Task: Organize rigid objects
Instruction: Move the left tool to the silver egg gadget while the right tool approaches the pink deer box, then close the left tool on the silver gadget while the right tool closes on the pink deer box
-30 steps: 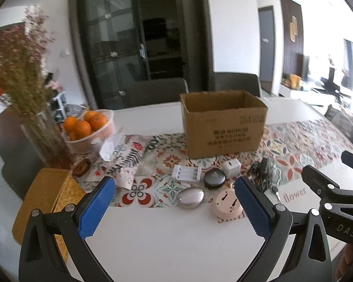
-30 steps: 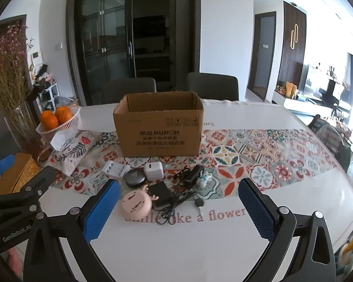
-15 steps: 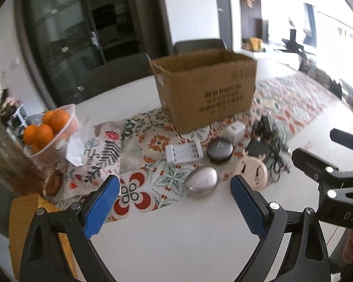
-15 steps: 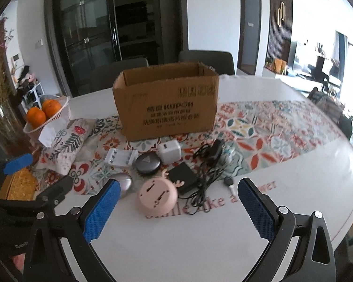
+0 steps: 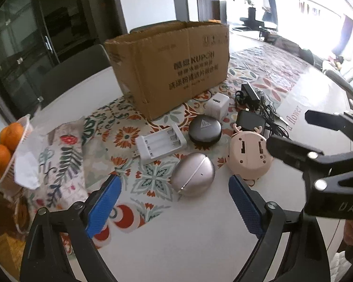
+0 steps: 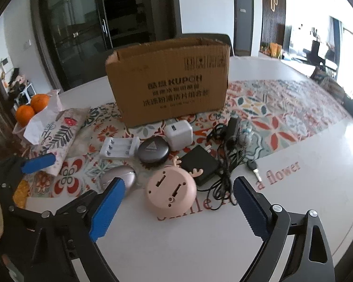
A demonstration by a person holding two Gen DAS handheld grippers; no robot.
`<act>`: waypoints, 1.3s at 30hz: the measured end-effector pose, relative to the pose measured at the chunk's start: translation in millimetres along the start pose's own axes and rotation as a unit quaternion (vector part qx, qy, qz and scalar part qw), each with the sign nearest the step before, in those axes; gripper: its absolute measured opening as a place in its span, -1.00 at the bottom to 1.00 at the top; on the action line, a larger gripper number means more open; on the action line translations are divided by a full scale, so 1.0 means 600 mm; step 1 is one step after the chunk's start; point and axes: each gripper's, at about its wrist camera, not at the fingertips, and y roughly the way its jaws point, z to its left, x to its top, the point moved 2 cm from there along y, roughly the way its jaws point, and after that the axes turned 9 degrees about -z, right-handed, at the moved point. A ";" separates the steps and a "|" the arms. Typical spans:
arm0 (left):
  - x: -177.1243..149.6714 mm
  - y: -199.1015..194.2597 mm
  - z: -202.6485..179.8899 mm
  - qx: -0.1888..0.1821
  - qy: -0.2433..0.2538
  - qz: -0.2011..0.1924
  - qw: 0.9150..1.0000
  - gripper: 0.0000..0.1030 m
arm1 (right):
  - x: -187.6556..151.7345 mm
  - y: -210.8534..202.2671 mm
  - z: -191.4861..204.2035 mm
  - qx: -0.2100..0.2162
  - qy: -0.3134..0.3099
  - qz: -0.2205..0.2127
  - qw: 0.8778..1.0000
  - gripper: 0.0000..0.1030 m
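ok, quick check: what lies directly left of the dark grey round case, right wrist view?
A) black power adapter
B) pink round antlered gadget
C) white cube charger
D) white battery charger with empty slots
D: the white battery charger with empty slots lies beside the dark grey round case, on its left.

Both grippers: black angular frames, silver pivot screws, blue ribbed pads. Left gripper (image 5: 174, 201), right gripper (image 6: 178, 202). White lettering on right frame.

Matt corrugated cardboard box (image 5: 171, 70), brushed satin metallic oval case (image 5: 192, 174), smooth matt pink plastic round gadget (image 6: 171, 190), glossy white plastic battery charger (image 5: 161, 142), glossy white tabletop (image 6: 200, 242), patterned cloth runner (image 6: 270, 108).
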 end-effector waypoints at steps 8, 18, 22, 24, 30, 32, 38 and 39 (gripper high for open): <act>-0.011 0.047 -0.001 -0.040 0.024 0.014 0.999 0.75 | -0.018 0.047 0.006 -0.006 0.006 0.024 1.000 0.77; -0.024 0.088 -0.004 -0.072 0.042 0.027 0.996 0.61 | -0.035 0.084 0.020 0.000 -0.003 0.046 0.999 0.73; -0.025 0.102 -0.008 -0.080 0.050 0.029 0.995 0.52 | -0.036 0.097 0.021 0.007 -0.004 0.054 0.999 0.73; -0.026 0.109 -0.011 -0.084 0.052 0.032 0.995 0.46 | -0.037 0.102 0.022 0.008 -0.005 0.057 0.998 0.73; -0.027 0.126 -0.012 -0.085 0.059 0.034 0.994 0.37 | -0.040 0.120 0.024 0.011 -0.003 0.063 0.998 0.73; -0.028 0.131 -0.011 -0.087 0.056 0.036 0.994 0.24 | -0.041 0.127 0.023 0.011 0.001 0.067 0.998 0.68; -0.026 0.135 -0.013 -0.095 0.053 0.034 0.993 0.03 | -0.044 0.136 0.014 0.013 0.009 0.075 0.997 0.43; -0.026 0.135 -0.014 -0.094 0.052 0.033 0.994 0.03 | -0.044 0.136 0.013 0.012 0.008 0.074 0.997 0.43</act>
